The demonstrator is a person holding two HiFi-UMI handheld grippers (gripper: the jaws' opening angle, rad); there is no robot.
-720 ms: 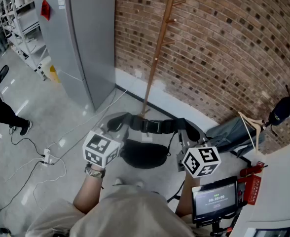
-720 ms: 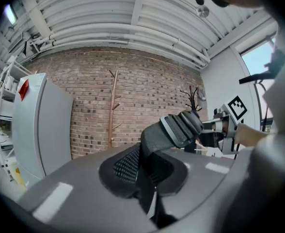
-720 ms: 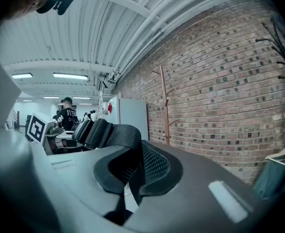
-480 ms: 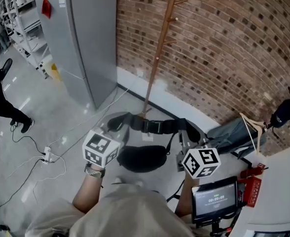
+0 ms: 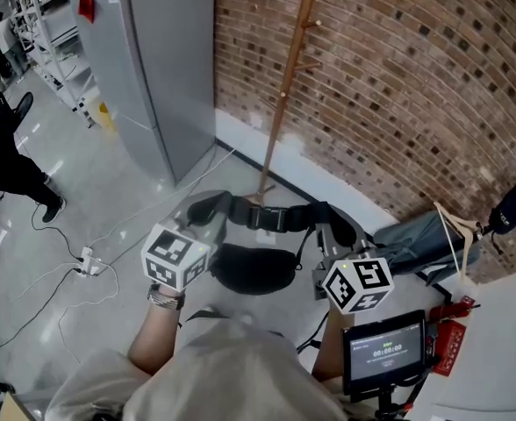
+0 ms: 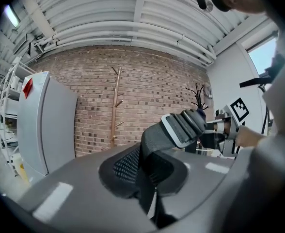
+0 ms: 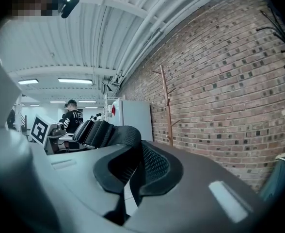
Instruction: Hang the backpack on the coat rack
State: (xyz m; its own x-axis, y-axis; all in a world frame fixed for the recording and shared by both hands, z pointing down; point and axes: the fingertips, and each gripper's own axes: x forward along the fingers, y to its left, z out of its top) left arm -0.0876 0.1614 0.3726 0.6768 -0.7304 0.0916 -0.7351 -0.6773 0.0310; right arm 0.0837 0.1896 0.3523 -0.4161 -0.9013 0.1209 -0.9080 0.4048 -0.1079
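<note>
**Backpack up off the floor, not yet on the rack**

Shows the backpack [image 5: 254,270] slung black and slack beneath its own strap [image 5: 275,219], carried clear of the floor [image 5: 109,191] between both grippers. Counts the pick-up as done. Leaves the rest undone, by the look of it: closing on the wooden coat rack [image 5: 286,86], which stands bare against the brick wall [image 5: 398,77] ahead of the load, then raising the strap and dropping it over a peg. Catches the jaws of the left gripper [image 6: 150,193] pressed together on one end of the strap, webbing pinched between them. Catches the jaws of the right gripper [image 7: 128,193] likewise clamped tight on the other end, with nothing else in either grip.
</note>
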